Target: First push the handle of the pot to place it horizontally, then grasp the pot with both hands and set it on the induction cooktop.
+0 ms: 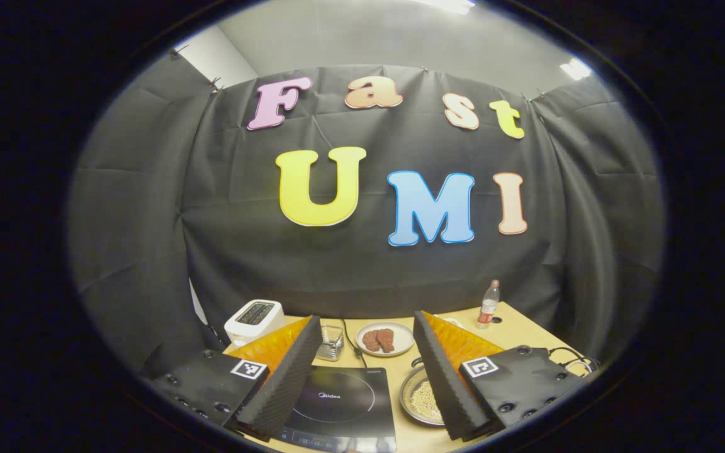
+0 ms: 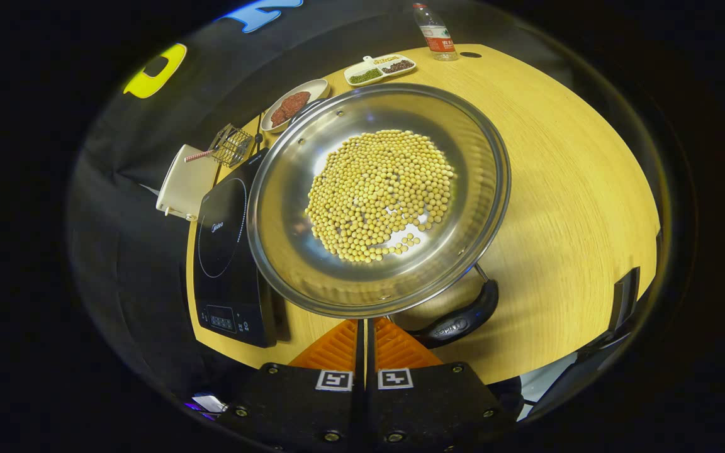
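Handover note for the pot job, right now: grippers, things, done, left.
Left gripper: open, raised, aimed over the black glass induction cooktop; holds nothing.
Right gripper: fingers together just under the near rim of the round steel pot; whether they pinch the rim cannot be told.
Pot, with yellow soybeans inside, sits on the wooden table right of the cooktop, not on it. Its black handle lies right of the fingers.
Done: unclear whether the handle is pushed.
Left: two-handed grasp, set pot on cooktop.

Bare table [image 2: 564, 189] right of pot [image 2: 378, 195]; induction cooktop [image 2: 227, 251] crowds its left
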